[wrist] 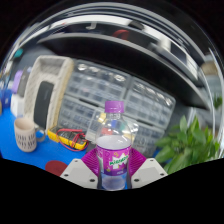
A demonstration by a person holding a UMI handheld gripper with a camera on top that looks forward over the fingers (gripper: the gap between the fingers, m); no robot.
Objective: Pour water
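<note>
Gripping a clear bottle (115, 150) with a purple cap and a pink-and-green label, the gripper (114, 172) has its jaws clenched on the bottle's lower body; both pink pads (92, 160) press on the label, one at each side. Bottle is upright, right between the fingers, nearest thing in view.

Likely pour target: a light-coloured cup (25, 133), far left on the blue tabletop (45, 152), well apart from the bottle. Between them lies some yellow and red clutter (68, 138), too small to identify. A green plant (190, 145) stands to the right. White grid-like crates (120, 100) sit behind.

Risks, as judged from here:
- Cap looks on. If it is, tilting gives no water; it has to come off first.
- Grip is low on a smooth, thin-walled bottle, so it could slip or rotate in the pads once tilted.
- Squeezing harder could buckle the wall and spurt water once open.
- The path left to the cup crosses the clutter; a low carry could clip it.
- The cup is small and looks light: an off-centre pour misses, and a nudge tips it.
</note>
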